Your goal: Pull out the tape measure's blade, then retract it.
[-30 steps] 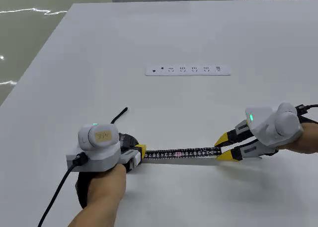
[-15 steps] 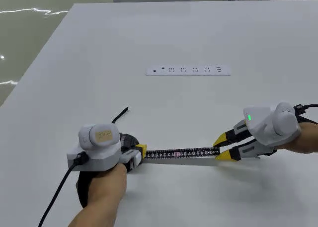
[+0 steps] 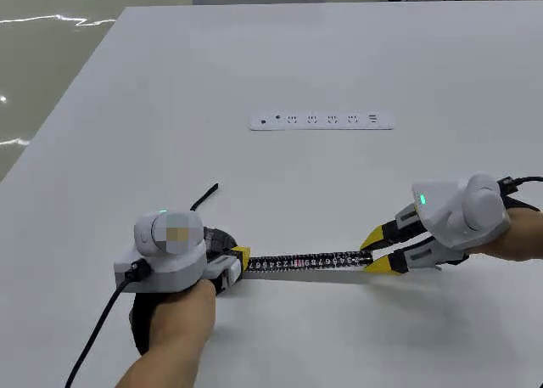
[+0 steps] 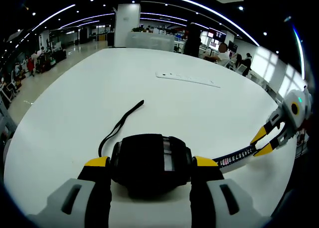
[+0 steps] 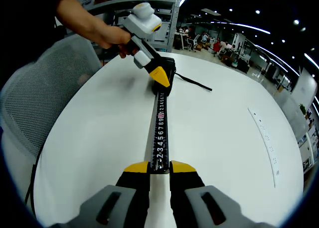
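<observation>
left gripper (image 4: 152, 163) clamped the black case (image 4: 149, 147) at near left of the table (image 3: 254, 57). right gripper (image 5: 160, 167) pinched the blade (image 5: 160, 133) end at near right. blade was black, white numerals 2-9 readable, then a red mark. power strip (image 3: 321, 120) lay farther off.

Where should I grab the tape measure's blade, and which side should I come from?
Grip the blade at its free end, coming in along its length from the side opposite the case. It is a thin, flat strip stretched out straight, so pinch across its width.
</observation>
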